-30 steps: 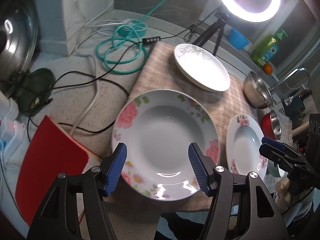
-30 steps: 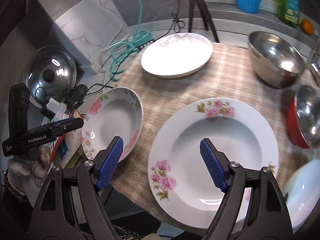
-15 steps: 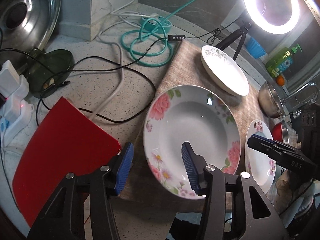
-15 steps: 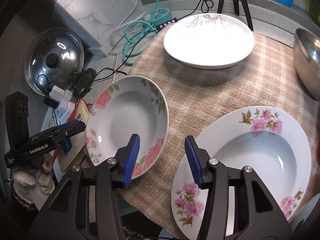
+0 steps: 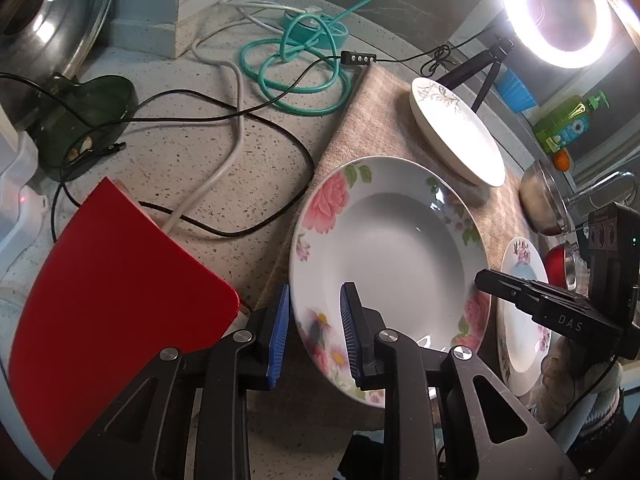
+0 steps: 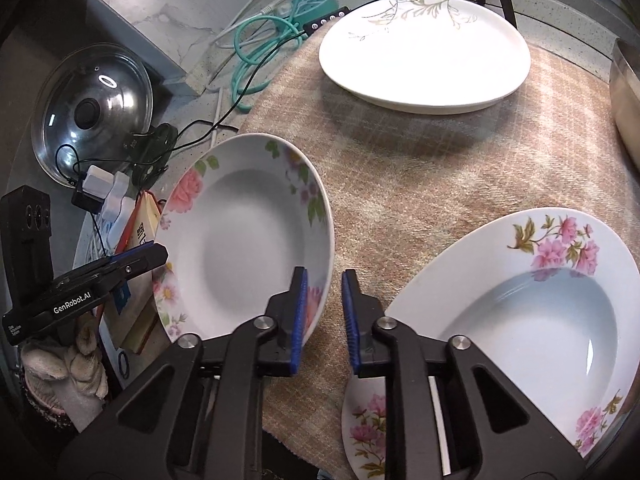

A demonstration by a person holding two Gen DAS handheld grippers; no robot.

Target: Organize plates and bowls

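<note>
A deep plate with a pink rose rim (image 5: 394, 248) lies on a woven mat; it also shows in the right wrist view (image 6: 248, 248). My left gripper (image 5: 314, 336) has its blue pads on either side of that plate's near left rim, a small gap still showing. My right gripper (image 6: 323, 316) has its pads around the plate's opposite rim, also with a gap. A second pink-flowered deep plate (image 6: 536, 312) lies to the right. A white plate with a grey leaf pattern (image 6: 424, 52) lies at the back.
A red board (image 5: 108, 304) lies left of the mat. Cables and a teal hose (image 5: 296, 72) cross the counter. A glass pot lid (image 6: 96, 108), steel bowls (image 5: 540, 200), a ring light (image 5: 560, 12) and a green soap bottle (image 5: 568, 124) stand around.
Both grippers have narrowed and moved onto the rose plate, the left one to its left rim and the right one leftward off the second plate to the rose plate's right rim.
</note>
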